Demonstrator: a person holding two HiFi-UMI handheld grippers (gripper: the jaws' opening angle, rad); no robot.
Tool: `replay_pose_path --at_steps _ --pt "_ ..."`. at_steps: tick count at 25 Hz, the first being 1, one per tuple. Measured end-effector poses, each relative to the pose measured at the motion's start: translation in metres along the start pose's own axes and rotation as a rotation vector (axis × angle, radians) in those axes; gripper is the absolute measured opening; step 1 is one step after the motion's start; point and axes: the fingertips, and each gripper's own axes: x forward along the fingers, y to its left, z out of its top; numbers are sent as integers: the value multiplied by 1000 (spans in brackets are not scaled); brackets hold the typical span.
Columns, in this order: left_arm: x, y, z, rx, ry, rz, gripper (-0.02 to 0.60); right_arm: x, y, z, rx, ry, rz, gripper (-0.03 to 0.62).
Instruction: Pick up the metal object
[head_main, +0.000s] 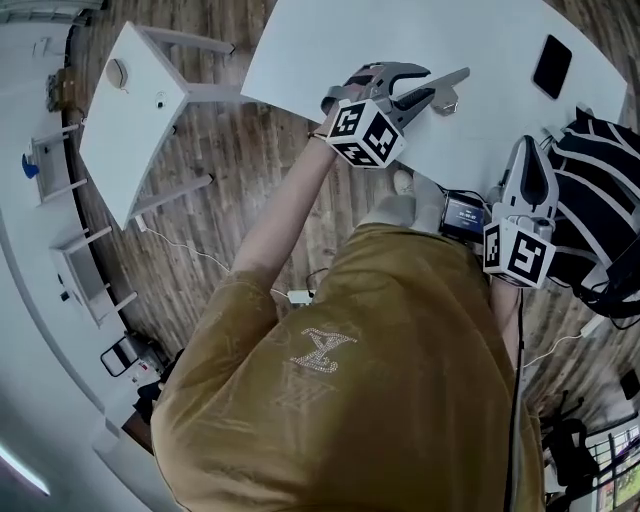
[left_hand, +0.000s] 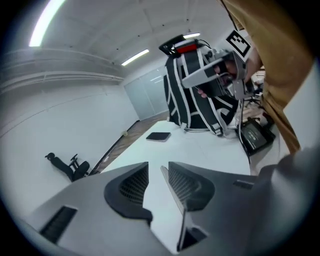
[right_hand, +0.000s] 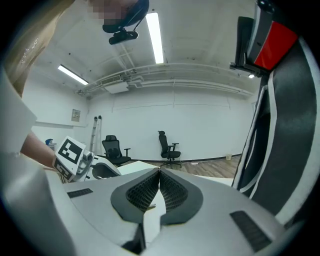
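Between left jaws: we see the metal strip (left_hand: 173, 191) already inside the left gripper (left_hand: 157, 167), seen edge-on.
Strip vs pads: it lies flat along the right-hand pad (left_hand: 187, 185). A clear gap of white table (head_main: 330, 50) shows between it and the other pad.
Left jaw state: narrowly apart, not clamped. We read no squeeze on the strip.
Long axis: it runs the same way as the jaws, from deep in the throat out towards the tips. From the head view we judge it pokes out past the tips, though we can't be sure.
Strip support: we can't tell whether its far end rests on the table.
Right gripper (right_hand: 160, 174): pads pressed together with nothing between them. It sits well off to the side, next to the striped backpack (head_main: 600, 190).
Nearer hand: left, by a long way. The right one plays no part here.
Ahead of left tips: bare table, then a dark phone (head_main: 552, 65) well apart, with the backpack beyond it.
Step, our call: the strip is lined up for the grasp but not yet held.
Next move needs: closing the free pad sideways onto the strip's broad face and keeping the wrist angle, then lifting.
Risk: the strip is thin, so it could slide along the pad or tip out if the closing is skewed.
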Motion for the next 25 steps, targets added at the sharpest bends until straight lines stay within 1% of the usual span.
replay_pose_path --at_steps 3,6,12,16,19,25 --pt "13 -17 -14 138 60 -121 144 -2 0 -7 15 12 -10 11" --pt "21 -35 -26 247 105 -242 175 -4 3 -11 27 20 -14 11" --pt "38 -50 -43 399 171 -426 236 -6 2 -15 41 30 -21 11" --pt "48 -60 -53 478 221 -562 293 -7 -2 -18 56 36 -28 11" --pt "56 -64 -57 534 255 -631 307 -7 -5 -21 65 41 -33 11" --pt "72 -71 -56 639 270 -726 316 -4 -7 -26 78 52 -35 11"
